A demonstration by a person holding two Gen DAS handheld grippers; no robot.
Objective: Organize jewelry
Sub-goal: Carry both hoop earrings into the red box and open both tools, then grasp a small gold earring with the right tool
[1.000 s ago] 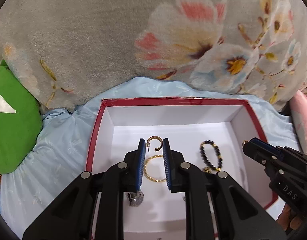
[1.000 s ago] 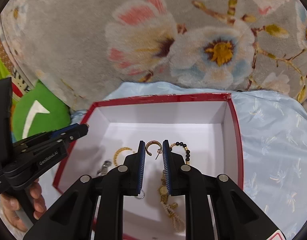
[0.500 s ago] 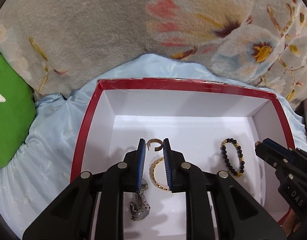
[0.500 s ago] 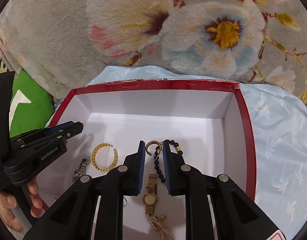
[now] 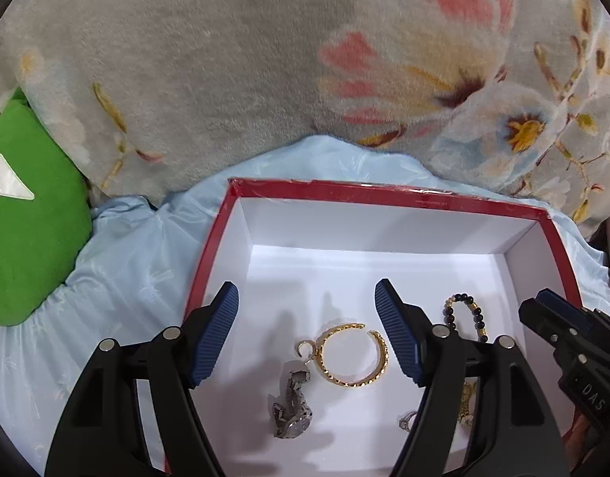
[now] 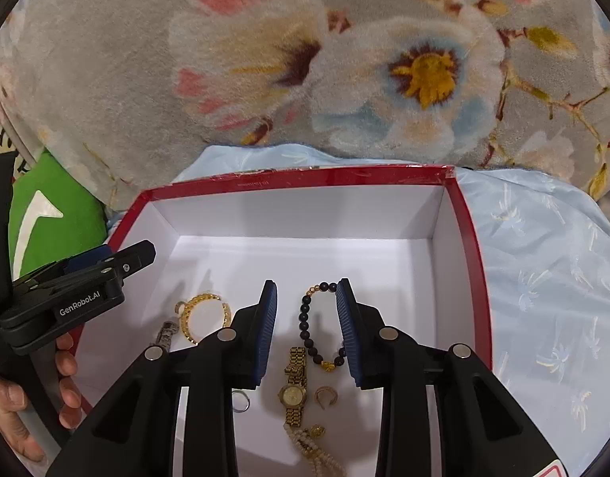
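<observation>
Left gripper (image 5: 307, 330) wide apart, jaws just been opening, holding nothing. Right gripper (image 6: 307, 328) partly apart, also just been opening, holding nothing.

Box (image 5: 384, 194): cardboard, glossy red film on the rim, wrinkled at the far edge; inside walls and floor matt white paper.

Inside the box:
- open bangle (image 5: 354, 353): polished gold-coloured metal, twisted texture.
- silver watch (image 5: 291, 409): brushed steel-look links.
- gold watch (image 6: 294, 385): shiny gold-tone metal links.
- bead bracelet (image 6: 315, 330): glossy dark beads with a few gold-coloured ones.
- pale bead strand (image 6: 317, 451): pearly sheen.

Behind the box: blanket (image 5: 225, 59), plush fleece, matt, floral print. Under the box: light blue cloth (image 6: 543, 258), smooth, slight satin sheen. Left of the box: green cushion (image 5: 26, 218), matt fabric.

Left gripper (image 5: 307, 336) and right gripper (image 6: 307, 332): matt black plastic bodies, ribbed blue rubbery pads, bright metal rivets.
</observation>
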